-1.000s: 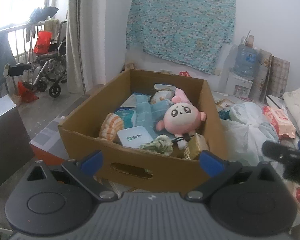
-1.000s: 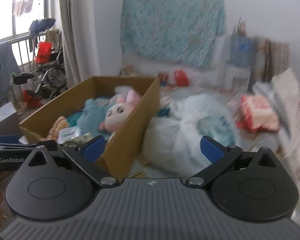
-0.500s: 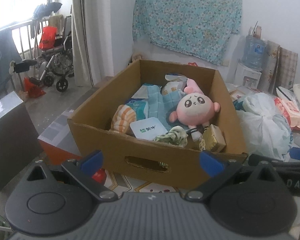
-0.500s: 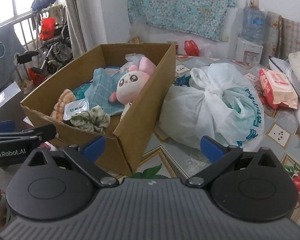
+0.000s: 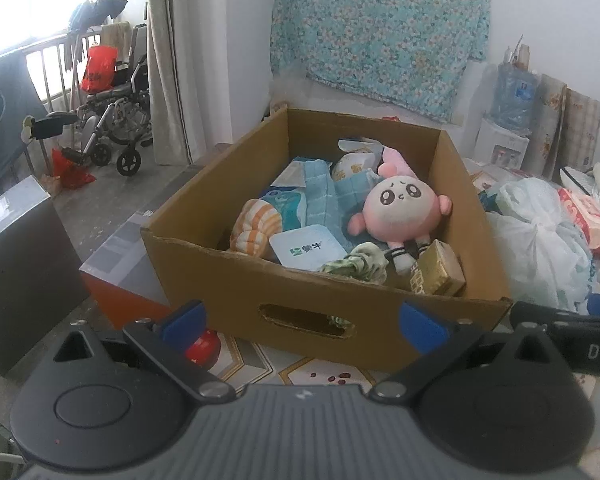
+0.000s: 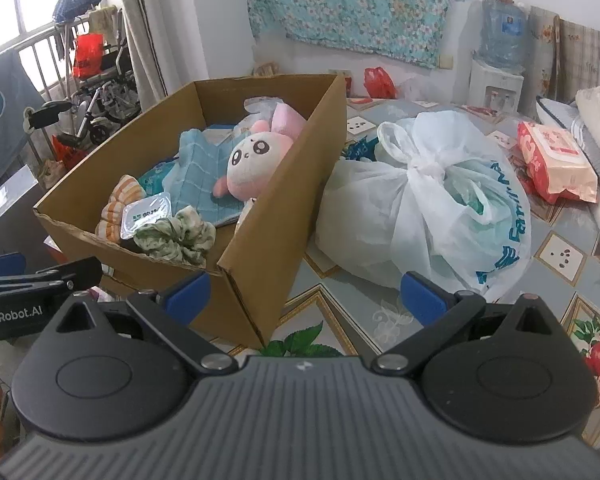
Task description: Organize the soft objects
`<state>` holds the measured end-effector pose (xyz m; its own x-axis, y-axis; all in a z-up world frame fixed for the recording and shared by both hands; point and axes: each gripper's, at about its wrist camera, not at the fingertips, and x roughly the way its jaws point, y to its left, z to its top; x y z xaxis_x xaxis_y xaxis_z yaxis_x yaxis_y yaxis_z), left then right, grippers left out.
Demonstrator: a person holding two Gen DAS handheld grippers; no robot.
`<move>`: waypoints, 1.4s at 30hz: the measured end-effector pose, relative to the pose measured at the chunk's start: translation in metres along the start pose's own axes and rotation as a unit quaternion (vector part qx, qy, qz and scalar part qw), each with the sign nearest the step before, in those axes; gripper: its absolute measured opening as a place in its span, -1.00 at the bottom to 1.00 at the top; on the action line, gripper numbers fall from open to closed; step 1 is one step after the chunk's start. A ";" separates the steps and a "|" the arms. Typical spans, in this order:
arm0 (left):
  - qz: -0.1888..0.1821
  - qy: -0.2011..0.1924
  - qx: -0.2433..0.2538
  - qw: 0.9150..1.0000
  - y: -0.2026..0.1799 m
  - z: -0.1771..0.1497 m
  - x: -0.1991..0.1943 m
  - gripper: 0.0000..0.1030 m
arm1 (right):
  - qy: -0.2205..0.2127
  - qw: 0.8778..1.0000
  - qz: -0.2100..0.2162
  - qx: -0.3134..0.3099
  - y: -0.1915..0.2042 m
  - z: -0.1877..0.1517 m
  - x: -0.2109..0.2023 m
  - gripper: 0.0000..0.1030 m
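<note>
A floral cloth [image 5: 380,28] hangs on the white wall behind, over a patterned floor mat [image 6: 384,312] where my cardboard box [image 5: 328,300] sits. I can only partly see inside: the near wall hides the bottom, and a striped soft thing [image 5: 256,228] is half buried beside a flat white packet [image 5: 306,248]. The pink plush [image 5: 400,212] lies toward the box's right wall on a blue towel [image 6: 198,178], with a green scrunchie [image 6: 176,238] by the near edge. A knotted white plastic bag [image 6: 428,200] stands just beside the box's right wall — its contents are unclear. My left gripper [image 5: 304,320] and right gripper [image 6: 306,296] both have jaws spread wide, holding nothing. A wheelchair [image 5: 108,128] stands far left.
</note>
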<state>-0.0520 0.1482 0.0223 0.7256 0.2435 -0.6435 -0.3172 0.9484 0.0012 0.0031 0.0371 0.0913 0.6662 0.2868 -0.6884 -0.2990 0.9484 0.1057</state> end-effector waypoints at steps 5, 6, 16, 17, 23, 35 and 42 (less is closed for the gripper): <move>0.000 0.004 -0.002 1.000 0.000 -0.001 0.001 1.00 | 0.005 1.000 -0.001 -0.005 0.002 -0.002 0.002 0.98; 0.000 0.006 -0.002 1.000 0.000 -0.001 0.002 1.00 | 0.005 1.000 -0.001 -0.005 0.002 -0.002 0.003 0.98; -0.001 0.011 0.000 1.000 0.000 -0.003 0.002 1.00 | 0.006 1.000 -0.002 -0.009 0.003 -0.003 0.004 0.98; -0.002 0.011 0.001 1.000 0.000 -0.003 0.002 1.00 | 0.006 1.000 -0.002 -0.010 0.003 -0.003 0.004 0.98; -0.004 0.012 0.002 1.000 0.000 -0.003 0.001 1.00 | 0.011 1.000 0.000 -0.011 0.005 -0.004 0.005 0.98; -0.010 0.016 0.006 1.000 0.003 -0.005 0.002 1.00 | 0.017 1.000 0.003 -0.011 0.005 -0.005 0.005 0.98; -0.009 0.020 0.014 1.000 0.000 -0.007 0.004 1.00 | 0.022 1.000 0.002 -0.010 0.006 -0.004 0.008 0.98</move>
<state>-0.0537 0.1473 0.0144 0.7060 0.2181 -0.6738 -0.2861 0.9582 0.0104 0.0036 0.0445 0.0833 0.6338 0.2844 -0.7193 -0.3155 0.9441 0.0953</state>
